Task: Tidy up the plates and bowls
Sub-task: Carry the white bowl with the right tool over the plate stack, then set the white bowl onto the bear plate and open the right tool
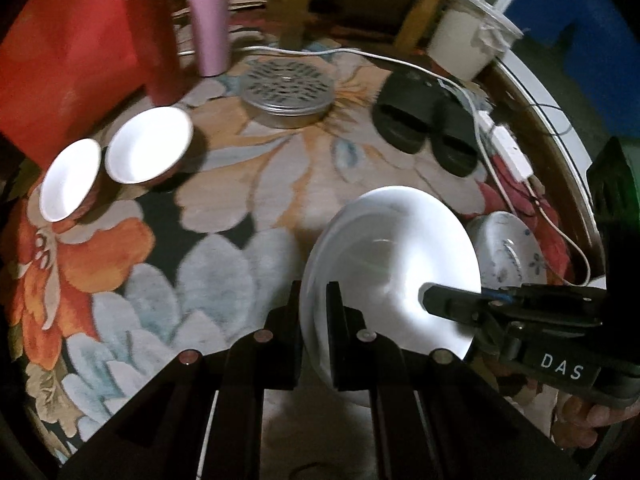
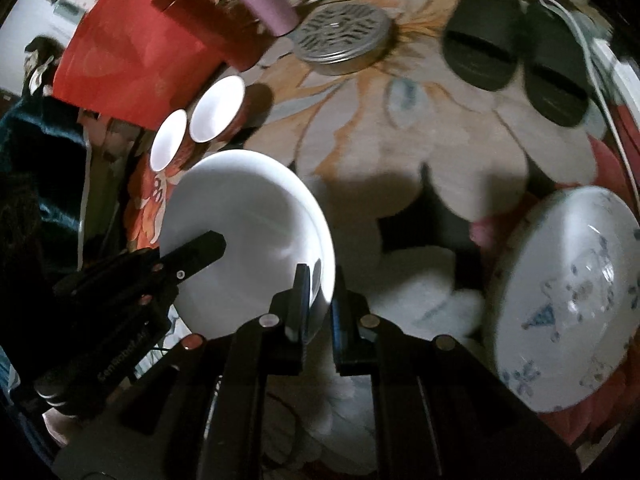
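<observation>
The left tongs (image 1: 314,308) pinch one rim of the white plate (image 1: 390,264), and the right tongs (image 2: 322,292) pinch the opposite rim, so the plate hangs tilted between them above the floral rug (image 1: 248,184). A blue-patterned plate (image 2: 572,300) lies on the rug just to the right of the held plate, and two white-lined bowls (image 1: 148,148) stand side by side, touching, farther off at left. Beyond lie a perforated metal tin (image 1: 286,92), black slippers (image 1: 424,124) and a white cable (image 1: 360,54).
</observation>
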